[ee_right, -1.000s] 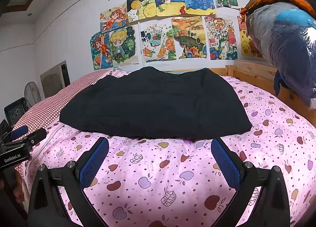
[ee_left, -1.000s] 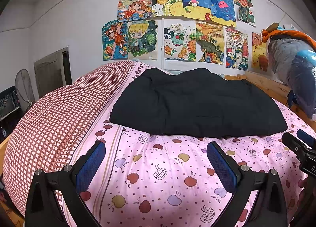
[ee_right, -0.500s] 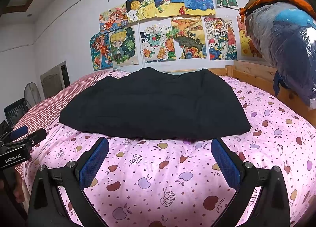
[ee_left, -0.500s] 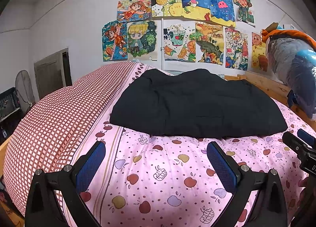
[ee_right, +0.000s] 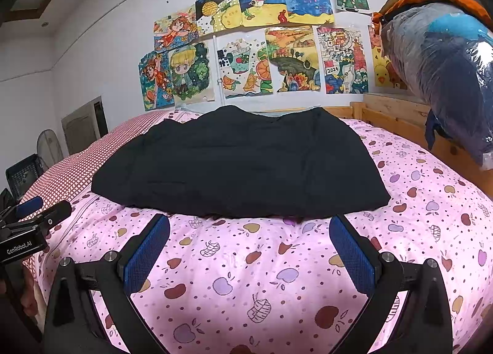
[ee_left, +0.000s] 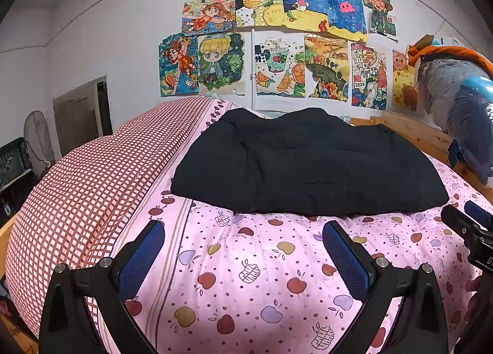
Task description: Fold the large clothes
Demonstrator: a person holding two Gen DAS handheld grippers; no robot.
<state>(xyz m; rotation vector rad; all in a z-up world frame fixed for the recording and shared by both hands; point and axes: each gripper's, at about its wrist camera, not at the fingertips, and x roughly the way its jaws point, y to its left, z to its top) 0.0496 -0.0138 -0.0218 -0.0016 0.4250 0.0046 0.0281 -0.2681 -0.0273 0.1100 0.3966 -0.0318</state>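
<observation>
A large black garment (ee_left: 305, 166) lies folded flat on the pink apple-print bedspread (ee_left: 252, 277), seen also in the right wrist view as the black garment (ee_right: 240, 166). My left gripper (ee_left: 243, 233) hovers open in front of its near edge, nothing between the blue pads. My right gripper (ee_right: 249, 230) is likewise open just short of the garment's near hem, holding nothing. The right gripper's body (ee_left: 471, 230) shows at the right edge of the left wrist view, and the left gripper's body (ee_right: 27, 230) at the left edge of the right wrist view.
A red-checked quilt (ee_left: 92, 175) runs along the bed's left side. A wooden bed rail (ee_right: 397, 120) borders the right, with a plastic-wrapped bundle (ee_right: 446, 73) above it. Drawings (ee_left: 277, 42) cover the back wall. A fan (ee_left: 37, 138) and crate (ee_left: 15, 163) stand at left.
Both grippers stay open and nearly still; the views shift only slightly. The garment has not moved.
</observation>
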